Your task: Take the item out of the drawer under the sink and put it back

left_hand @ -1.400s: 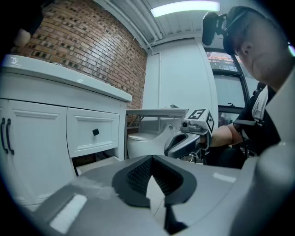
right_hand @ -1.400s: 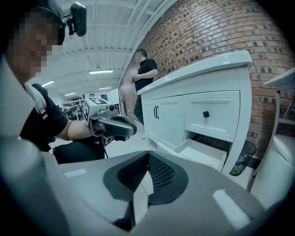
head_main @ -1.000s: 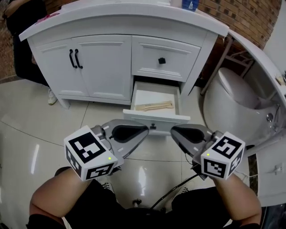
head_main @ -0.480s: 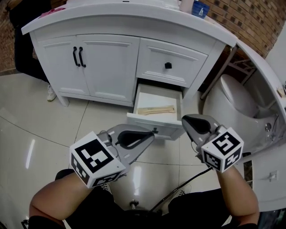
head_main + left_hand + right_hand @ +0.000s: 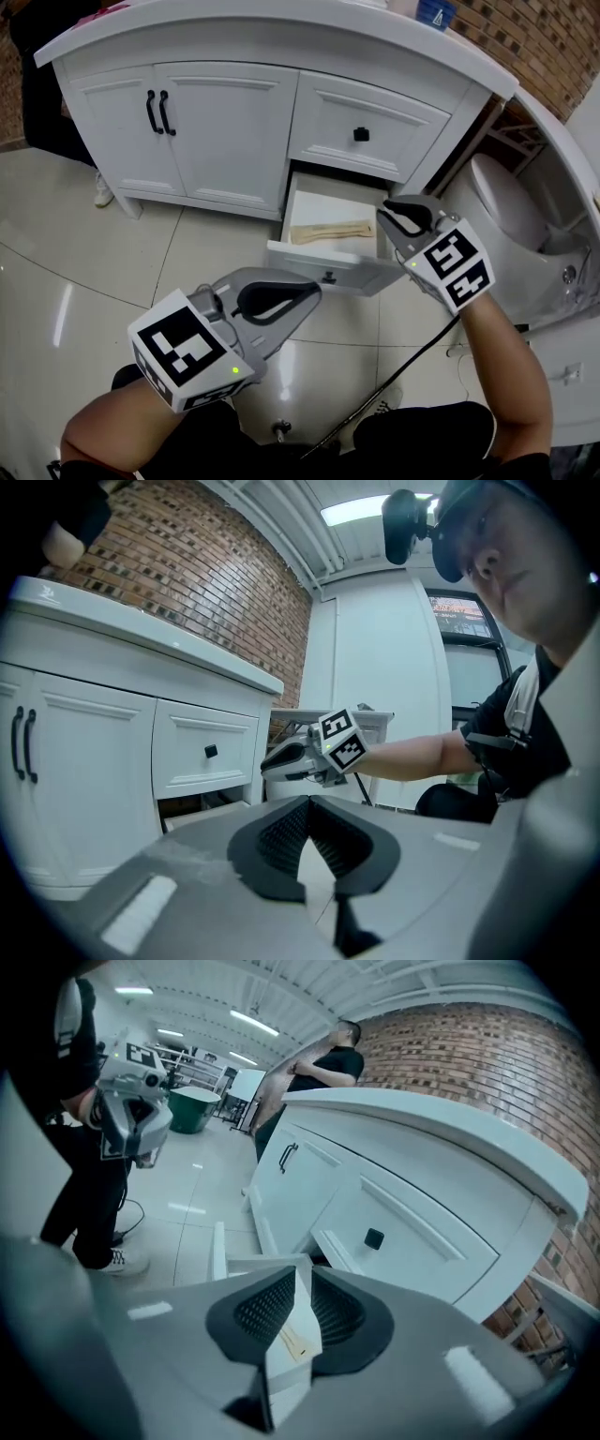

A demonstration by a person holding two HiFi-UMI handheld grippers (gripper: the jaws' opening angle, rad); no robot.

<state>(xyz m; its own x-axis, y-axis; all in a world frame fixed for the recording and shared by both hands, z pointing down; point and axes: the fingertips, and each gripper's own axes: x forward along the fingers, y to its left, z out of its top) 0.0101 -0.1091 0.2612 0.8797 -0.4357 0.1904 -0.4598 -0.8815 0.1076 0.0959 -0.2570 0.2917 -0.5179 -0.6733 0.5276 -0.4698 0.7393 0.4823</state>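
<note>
Bathroom setup: white vanity (image 5: 225, 131) on glossy tile floor (image 5: 84, 253), brick wall (image 5: 534, 37) behind. Lower right drawer (image 5: 323, 272) is pulled out. The upper drawer (image 5: 361, 134) with the black knob is closed, as are the double doors. Task item is a flat wooden piece (image 5: 328, 230), can't ID it closer, lying loose on the drawer bottom with nothing touching it. Right gripper (image 5: 384, 212) is over the drawer's right edge, nose pointing down into it. Its jaws are opening, only a narrow gap so far, and nothing is gripped; its own view shows just the drawer interior through the gap. The item sits ahead of and below its tips, slightly to its left, near but not in contact. Left gripper (image 5: 314, 292) hangs low and well back on the near side of the drawer front, off to the right gripper's left, with jaws together and empty, not involved. My read on progress: drawer open is done, item is in the drawer and not in hand. This looks like the approach to the pick, so grasp, lift-out and put-back all remain. Caveat: the same layout would also fit a completed return, and these views alone can't separate the two. Next move needs a wider gap and a descent onto the piece.
</note>
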